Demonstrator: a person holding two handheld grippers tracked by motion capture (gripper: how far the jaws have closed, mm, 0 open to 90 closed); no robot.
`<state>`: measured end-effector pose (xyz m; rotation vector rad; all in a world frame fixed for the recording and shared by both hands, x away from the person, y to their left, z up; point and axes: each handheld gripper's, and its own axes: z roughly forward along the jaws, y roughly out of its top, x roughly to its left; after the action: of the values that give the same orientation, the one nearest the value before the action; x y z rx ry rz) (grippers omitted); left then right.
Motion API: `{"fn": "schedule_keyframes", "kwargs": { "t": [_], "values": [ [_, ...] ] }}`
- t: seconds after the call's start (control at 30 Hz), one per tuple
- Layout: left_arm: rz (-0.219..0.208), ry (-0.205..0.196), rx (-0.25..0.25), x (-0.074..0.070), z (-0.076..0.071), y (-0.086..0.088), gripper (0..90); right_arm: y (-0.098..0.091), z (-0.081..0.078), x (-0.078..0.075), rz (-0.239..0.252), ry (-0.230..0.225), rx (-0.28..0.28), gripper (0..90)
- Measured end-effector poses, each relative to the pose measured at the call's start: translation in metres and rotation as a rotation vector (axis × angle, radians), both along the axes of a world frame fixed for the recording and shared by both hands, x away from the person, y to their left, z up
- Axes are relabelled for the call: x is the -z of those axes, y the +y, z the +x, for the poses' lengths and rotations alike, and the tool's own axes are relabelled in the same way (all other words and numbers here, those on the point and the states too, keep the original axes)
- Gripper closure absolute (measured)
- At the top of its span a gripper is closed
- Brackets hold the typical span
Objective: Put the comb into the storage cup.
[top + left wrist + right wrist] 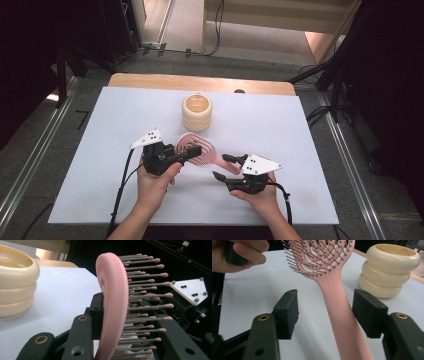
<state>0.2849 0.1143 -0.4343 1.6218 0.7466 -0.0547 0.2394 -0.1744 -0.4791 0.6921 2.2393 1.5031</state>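
A pink hairbrush (202, 149) with a vented oval head lies across the middle of the white table cover. My left gripper (187, 152) is shut on the brush head; in the left gripper view one pad presses the smooth back of the brush (112, 302) and the other jaw stands on the bristle side. My right gripper (220, 166) is open. In the right gripper view the brush handle (342, 315) runs between the two pads with a gap on each side. A person's hand (242, 252) holds the left gripper at the upper left.
A cream ribbed cup (196, 112) stands upright behind the brush, near the table's far edge, and it appears as the cup (390, 270) to the right of the handle. The white cover (100, 175) lies on a wooden table; dark stands and cables ring it.
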Motion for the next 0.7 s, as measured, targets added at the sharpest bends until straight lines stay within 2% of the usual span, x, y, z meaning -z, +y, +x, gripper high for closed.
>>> {"fn": "schedule_keyframes", "kwargs": {
  "t": [0.3, 0.43, 0.5, 0.57, 0.7],
  "values": [
    [-0.007, -0.02, -0.037, -0.004, 0.002, 0.01, 66.2, -0.007, 0.001, -0.002, 0.049, 0.02, 0.005, 11.7],
    [-0.004, -0.029, -0.049, -0.006, 0.002, 0.012, 66.2, -0.012, 0.0, -0.003, 0.073, 0.016, 0.015, 7.9],
    [-0.001, -0.033, -0.05, -0.006, 0.003, 0.013, 66.2, -0.015, 0.0, -0.004, 0.08, 0.017, 0.034, 0.0],
    [0.003, -0.033, -0.051, -0.006, 0.003, 0.014, 66.2, -0.017, 0.0, -0.003, 0.087, 0.019, 0.049, 0.0],
    [0.006, -0.038, -0.056, -0.006, 0.003, 0.015, 66.2, -0.027, 0.0, -0.003, 0.105, 0.002, 0.118, 0.0]
  ]
}}
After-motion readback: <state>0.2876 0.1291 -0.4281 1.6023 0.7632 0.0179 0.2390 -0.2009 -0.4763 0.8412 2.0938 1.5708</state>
